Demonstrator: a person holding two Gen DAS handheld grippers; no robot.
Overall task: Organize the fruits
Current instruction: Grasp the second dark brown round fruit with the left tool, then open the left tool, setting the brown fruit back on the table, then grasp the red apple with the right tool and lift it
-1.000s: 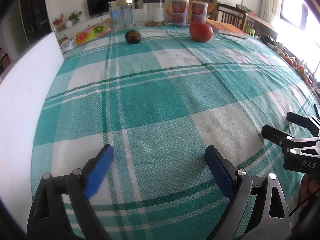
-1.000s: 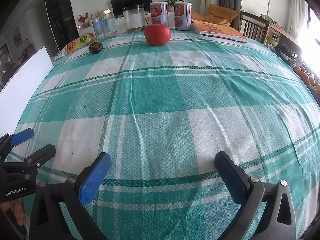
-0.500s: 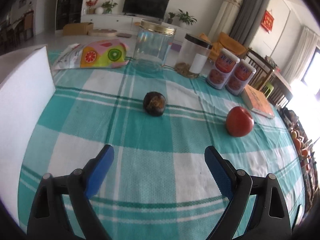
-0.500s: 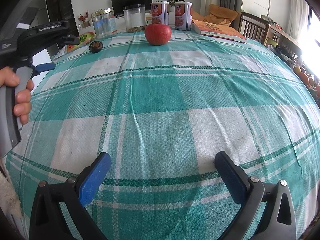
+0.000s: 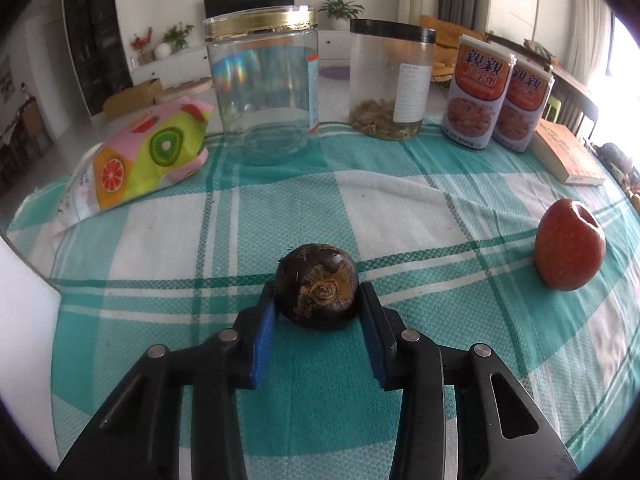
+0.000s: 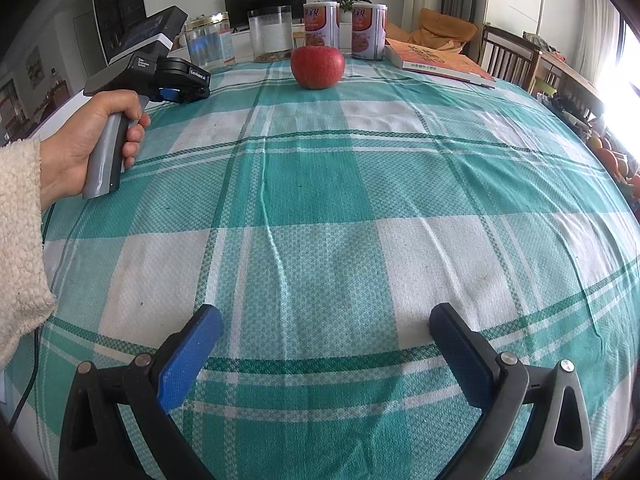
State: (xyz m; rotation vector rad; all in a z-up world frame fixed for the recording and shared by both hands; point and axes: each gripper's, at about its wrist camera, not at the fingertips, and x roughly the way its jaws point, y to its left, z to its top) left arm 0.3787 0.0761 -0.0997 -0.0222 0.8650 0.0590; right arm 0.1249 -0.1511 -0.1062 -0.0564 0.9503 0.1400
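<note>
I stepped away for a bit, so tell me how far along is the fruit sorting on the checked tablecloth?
Nothing looks sorted yet. In hand: the left gripper has its pads closed on the dark round fruit, which appears to sit on the tablecloth. Left: the red apple sits untouched near the cans, and the right gripper is open and empty, well short of it. Where the fruit should go isn't evident.

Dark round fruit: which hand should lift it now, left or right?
Left. The left tongs already straddle the dark round fruit, blue pads against both its sides on the tablecloth. The right tongs hang open over bare cloth, nearer the red apple.
</note>
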